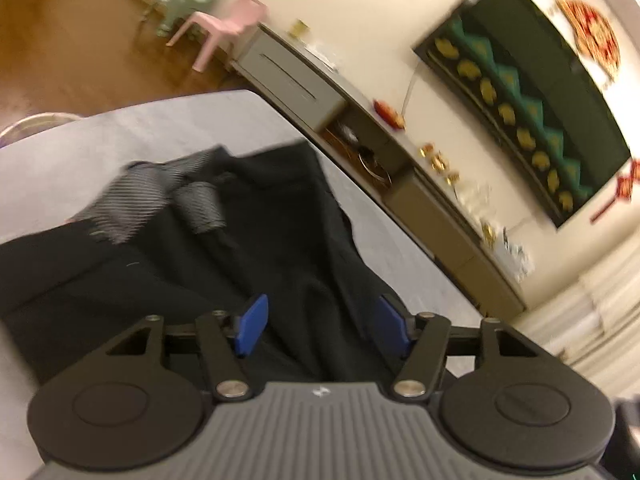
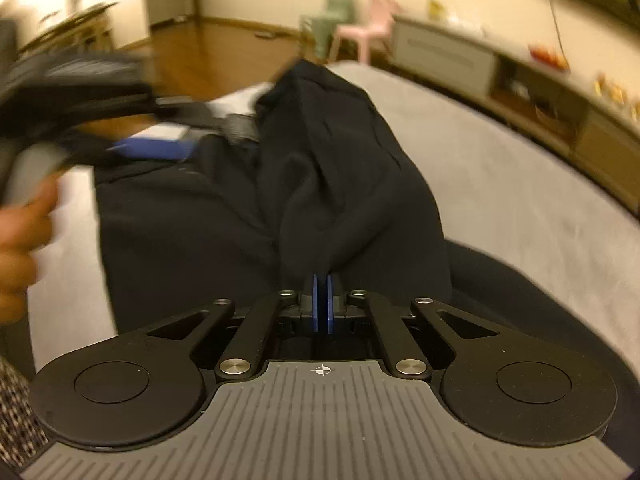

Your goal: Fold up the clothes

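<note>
A black garment (image 1: 248,264) lies spread on a pale grey cloth-covered surface (image 1: 120,136), with grey striped cuffs (image 1: 136,200) at its far left. My left gripper (image 1: 323,326) hovers over it, open, with nothing between its blue pads. In the right wrist view my right gripper (image 2: 323,304) is shut on a fold of the black garment (image 2: 344,168), which rises from the pads in a bunched ridge. The left gripper shows blurred at the upper left there, one blue pad (image 2: 156,148) above the cloth, with a hand (image 2: 20,240) on its handle.
A long low cabinet (image 1: 420,200) runs along the wall beyond the surface's far edge, with small items on top. A pink chair (image 1: 228,24) and a green chair (image 1: 188,0) stand on the wooden floor (image 1: 60,40). A dark framed picture (image 1: 532,92) hangs on the wall.
</note>
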{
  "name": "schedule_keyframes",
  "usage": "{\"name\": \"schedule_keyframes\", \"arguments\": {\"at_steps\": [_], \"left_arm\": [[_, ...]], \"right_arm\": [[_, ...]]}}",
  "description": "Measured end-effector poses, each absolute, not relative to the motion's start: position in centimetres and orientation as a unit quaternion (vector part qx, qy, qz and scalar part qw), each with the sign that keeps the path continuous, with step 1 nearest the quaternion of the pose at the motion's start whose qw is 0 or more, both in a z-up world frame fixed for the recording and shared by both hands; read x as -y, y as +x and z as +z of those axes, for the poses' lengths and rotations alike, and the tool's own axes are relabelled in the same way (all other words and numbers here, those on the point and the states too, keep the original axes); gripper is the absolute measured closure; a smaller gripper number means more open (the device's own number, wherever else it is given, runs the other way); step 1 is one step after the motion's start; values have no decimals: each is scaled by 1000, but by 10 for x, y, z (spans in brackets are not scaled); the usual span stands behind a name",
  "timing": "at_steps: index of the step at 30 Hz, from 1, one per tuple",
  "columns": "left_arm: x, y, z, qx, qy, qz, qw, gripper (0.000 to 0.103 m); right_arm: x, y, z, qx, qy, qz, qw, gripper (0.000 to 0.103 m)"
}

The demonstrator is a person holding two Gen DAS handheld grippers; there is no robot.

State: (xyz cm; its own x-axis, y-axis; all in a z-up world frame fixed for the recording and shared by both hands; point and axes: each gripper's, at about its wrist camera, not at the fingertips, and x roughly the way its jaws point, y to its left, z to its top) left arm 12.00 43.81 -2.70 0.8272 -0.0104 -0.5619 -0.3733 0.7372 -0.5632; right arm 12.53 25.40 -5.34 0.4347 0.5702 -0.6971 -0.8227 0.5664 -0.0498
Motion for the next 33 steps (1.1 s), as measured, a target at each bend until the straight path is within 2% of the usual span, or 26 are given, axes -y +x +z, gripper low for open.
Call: {"name": "schedule_keyframes", "arguments": {"at_steps": [3,5,6,7,8,10,13,15,16,17,19,22,24,25,26,27,28,29,33], "left_arm": [[-429,148,-24,-283,-315,113,899,36],[-423,169,-31,-305,-297,129,896,39],[-423,176,-36,-315,-296,141,891,51],[-422,183,-41,-324,-297,154,885,67],[-423,186,-46,-332,-305,164,877,100],[-424,173,-35,-307,-323,176,878,101],[-422,93,15,-186,-362,191,893,101],[-423,38,12,-170,-370,245,880,100],[-430,20,-5,-192,-389,264,861,99],[-439,9,-24,-219,-421,265,839,99],[-456,-9,-62,-272,-485,259,790,99],[-459,-14,-54,-259,-462,260,808,84],[-452,-10,-46,-244,-442,267,820,49],[-449,-4,-48,-252,-434,273,821,48],[-445,2,-51,-262,-426,278,820,49],[-441,8,-54,-272,-417,284,819,59],[-438,12,-55,-285,-400,298,819,74],[-436,16,-57,-298,-381,312,818,99],[-444,5,-57,-296,-376,359,801,100]], "right_arm": [[-253,89,-50,-280,-225,446,820,102],[-251,76,-55,-270,-235,457,814,102],[-250,70,-58,-265,-240,463,811,102],[-248,65,-60,-261,-245,467,808,102],[-246,64,-64,-262,-247,468,807,102],[-241,67,-72,-264,-249,461,810,102],[-230,72,-73,-266,-235,452,818,99],[-211,63,-60,-264,-208,465,819,72],[-197,59,-53,-262,-195,470,820,42],[-182,57,-50,-261,-182,476,820,22],[-154,53,-45,-262,-155,483,821,17],[-125,62,-47,-282,-122,453,837,17],[-111,75,-46,-294,-96,431,848,17],[-106,83,-45,-297,-83,420,853,17],[-100,86,-41,-296,-73,414,858,17],[-94,89,-38,-294,-64,408,862,17],[-86,92,-36,-291,-54,401,867,17],[-79,96,-34,-291,-46,396,870,17],[-58,119,-43,-311,-55,363,877,17]]}}
